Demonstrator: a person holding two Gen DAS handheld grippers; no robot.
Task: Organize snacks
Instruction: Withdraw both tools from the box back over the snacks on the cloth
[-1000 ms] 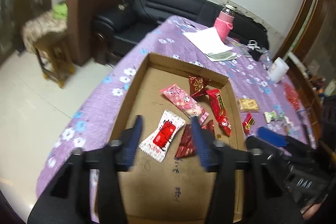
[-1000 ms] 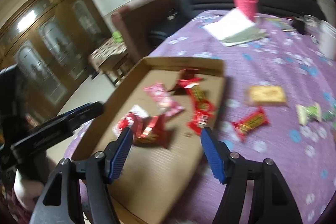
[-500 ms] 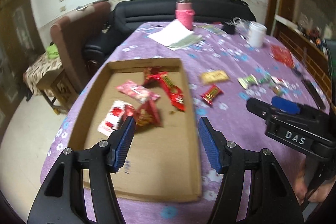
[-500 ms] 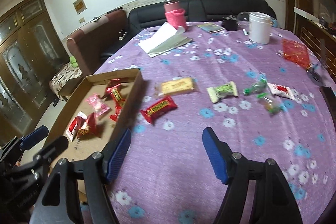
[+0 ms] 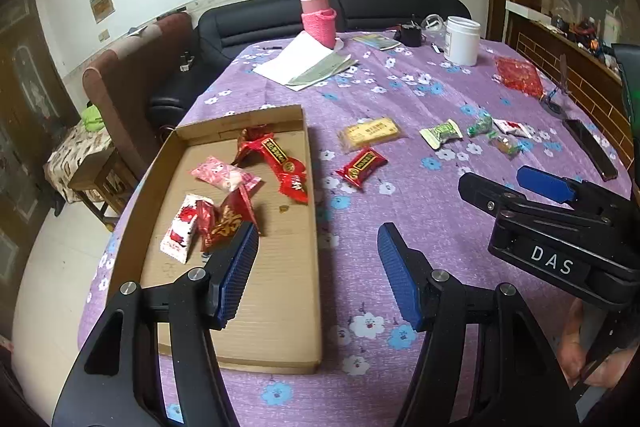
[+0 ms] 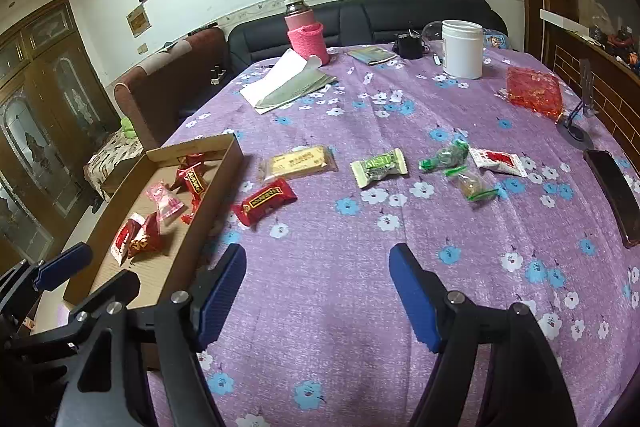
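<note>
Both tongs empty above the worktop, loose snacks not yet boxed.

I had the left tongs (image 5: 316,259) spread and holding nothing over the cardboard tray's (image 5: 314,227) right wall; the right tongs (image 6: 318,283) were opening, nothing between them. The red snack (image 6: 266,201) lay just beside the tray, the yellow bar (image 6: 298,163) and green packets (image 6: 380,167) further out. I judged slick wrappers could slide on the soft purple floral cloth (image 6: 340,327), or a tong could nudge the tray. A black sofa (image 6: 400,19) stood behind.
</note>
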